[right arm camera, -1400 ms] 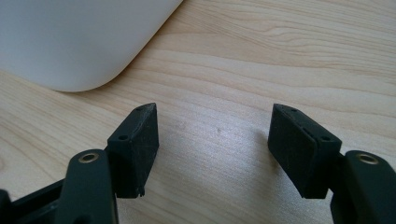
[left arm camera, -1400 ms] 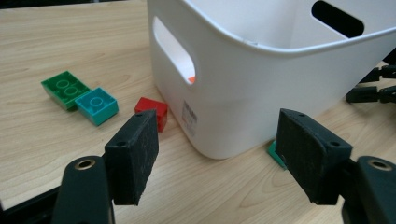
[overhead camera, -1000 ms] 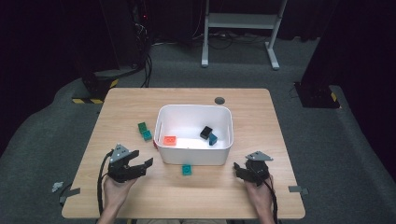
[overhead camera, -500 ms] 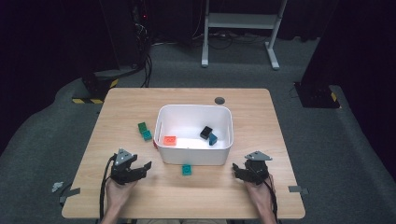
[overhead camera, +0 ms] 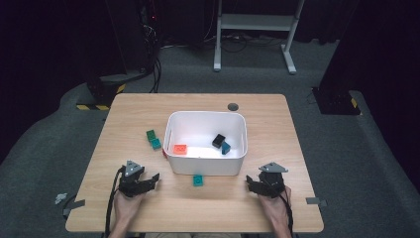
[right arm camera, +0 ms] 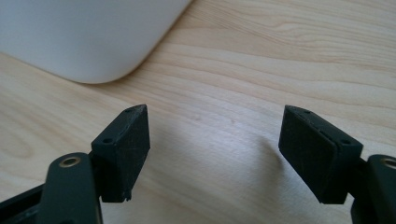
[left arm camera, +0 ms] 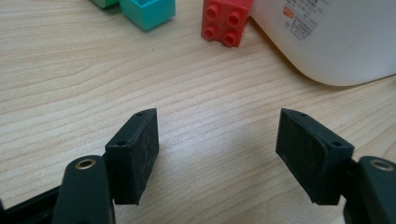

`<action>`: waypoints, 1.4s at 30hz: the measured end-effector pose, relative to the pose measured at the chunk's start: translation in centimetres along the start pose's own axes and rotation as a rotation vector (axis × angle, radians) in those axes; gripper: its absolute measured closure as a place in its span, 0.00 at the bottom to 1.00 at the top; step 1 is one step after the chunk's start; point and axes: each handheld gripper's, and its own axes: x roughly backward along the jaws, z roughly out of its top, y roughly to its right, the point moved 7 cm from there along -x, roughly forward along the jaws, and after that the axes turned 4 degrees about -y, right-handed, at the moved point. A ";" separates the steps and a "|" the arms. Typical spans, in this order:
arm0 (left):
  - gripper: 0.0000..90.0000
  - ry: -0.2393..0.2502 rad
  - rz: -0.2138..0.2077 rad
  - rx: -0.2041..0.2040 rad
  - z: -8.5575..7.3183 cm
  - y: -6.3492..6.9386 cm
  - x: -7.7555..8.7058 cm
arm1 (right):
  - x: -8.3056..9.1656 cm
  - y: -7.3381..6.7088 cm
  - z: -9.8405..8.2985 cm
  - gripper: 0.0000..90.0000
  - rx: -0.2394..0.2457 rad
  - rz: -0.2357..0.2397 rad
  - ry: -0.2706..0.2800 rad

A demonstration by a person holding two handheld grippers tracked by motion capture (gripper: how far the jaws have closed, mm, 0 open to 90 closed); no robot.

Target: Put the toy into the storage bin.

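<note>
A white bin (overhead camera: pixel 205 166) stands mid-table holding an orange brick (overhead camera: pixel 180 148), a black brick (overhead camera: pixel 218 140) and a blue brick (overhead camera: pixel 226 148). Left of it lie a green brick (overhead camera: pixel 150 135) and a teal brick (overhead camera: pixel 156 144); another teal brick (overhead camera: pixel 198 180) lies in front. My left gripper (overhead camera: pixel 151 180) rests low at the front left, open and empty (left arm camera: pixel 217 140), facing a red brick (left arm camera: pixel 226 21) beside the bin (left arm camera: pixel 327 37). My right gripper (overhead camera: pixel 250 185) sits front right; its jaws have just been opening and stand open (right arm camera: pixel 215 140) with nothing between them, near the bin's corner (right arm camera: pixel 88 32).
The wooden table (overhead camera: pixel 277 124) has a dark round grommet (overhead camera: pixel 233 106) behind the bin. A cable trails from each gripper toward the near edge. Dark floor, stands and a white frame lie beyond the far edge.
The left hand has sunk toward the tabletop and drawn slightly nearer the front edge. The right hand has stayed in place.
</note>
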 end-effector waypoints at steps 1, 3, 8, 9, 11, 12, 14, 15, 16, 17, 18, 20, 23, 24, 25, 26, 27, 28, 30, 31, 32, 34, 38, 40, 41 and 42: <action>0.33 0.000 0.000 0.003 0.0 0.0 0.0 | 0.2 -0.3 0.0 0.28 0.000 0.004 0.009; 0.34 0.004 0.001 0.005 0.0 -0.1 0.0 | 0.7 -1.0 -0.1 0.29 0.008 0.022 0.025; 0.33 -0.018 0.009 -0.011 0.0 0.1 -0.2 | 1.3 -3.3 -0.5 0.29 0.021 0.070 0.048; 0.33 -0.018 0.012 -0.016 0.0 0.1 -0.2 | 1.4 -3.7 -0.6 0.30 0.022 0.082 0.053; 0.33 -0.018 0.013 -0.016 0.0 0.1 -0.2 | 1.5 -4.7 -0.7 0.31 0.026 0.100 0.061; 0.33 -0.018 0.013 -0.015 0.0 0.1 -0.2 | 1.6 -5.3 -0.7 0.31 0.030 0.109 0.067; 0.33 -0.018 0.016 -0.015 0.0 0.1 -0.3 | 1.7 -6.3 -0.7 0.32 0.040 0.127 0.072; 0.33 -0.019 0.017 -0.016 0.0 0.1 -0.3 | 1.7 -6.8 -0.7 0.32 0.051 0.134 0.072; 0.33 -0.019 0.021 -0.019 0.0 0.1 -0.3 | 1.7 -7.4 -0.7 0.32 0.060 0.144 0.071; 0.33 -0.021 0.026 -0.025 0.0 0.1 -0.3 | 1.6 -7.8 -0.7 0.32 0.066 0.151 0.069; 0.33 -0.022 0.028 -0.029 0.0 0.2 -0.3 | 1.5 -8.2 -0.6 0.32 0.072 0.157 0.069; 0.33 -0.026 0.031 -0.033 0.0 0.3 -0.3 | 1.3 -8.8 -0.6 0.33 0.078 0.169 0.067; 0.32 -0.029 0.040 -0.045 0.0 0.3 -0.3 | 1.1 -10.0 -0.3 0.33 0.095 0.191 0.065; 0.32 -0.028 0.040 -0.044 0.0 0.3 -0.4 | 1.0 -10.4 -0.2 0.34 0.097 0.200 0.063; 0.32 -0.028 0.037 -0.042 0.0 0.3 -0.4 | 0.9 -10.8 -0.1 0.34 0.104 0.206 0.063; 0.32 -0.028 0.037 -0.042 0.0 0.3 -0.4 | 0.9 -11.2 0.0 0.34 0.110 0.212 0.061; 0.32 -0.028 0.037 -0.042 0.0 0.3 -0.4 | 0.8 -11.6 0.1 0.34 0.117 0.219 0.062; 0.32 -0.028 0.037 -0.042 0.0 0.3 -0.4 | 0.7 -12.0 0.2 0.34 0.119 0.227 0.060; 0.32 -0.029 0.037 -0.042 -0.1 0.3 -0.4 | 0.5 -12.8 0.5 0.34 0.125 0.242 0.057; 0.32 -0.028 0.038 -0.042 -0.1 0.3 -0.4 | 0.4 -13.1 0.6 0.34 0.130 0.246 0.056; 0.32 -0.029 0.037 -0.042 -0.1 0.3 -0.4 | 0.3 -13.5 0.7 0.34 0.130 0.255 0.053; 0.32 -0.029 0.037 -0.042 -0.1 0.3 -0.4 | 0.1 -14.2 1.0 0.34 0.139 0.261 0.052; 0.32 -0.029 0.037 -0.042 -0.1 0.3 -0.4 | -0.3 -15.4 1.5 0.34 0.149 0.265 0.057; 0.31 -0.029 0.037 -0.042 -0.1 0.3 -0.4 | -0.5 -16.0 1.8 0.34 0.151 0.268 0.060; 0.31 -0.029 0.038 -0.044 -0.1 0.3 -0.4 | -0.6 -16.3 1.9 0.34 0.155 0.267 0.061; 0.31 -0.029 0.037 -0.046 -0.1 0.3 -0.4 | -0.7 -16.5 2.0 0.34 0.157 0.265 0.060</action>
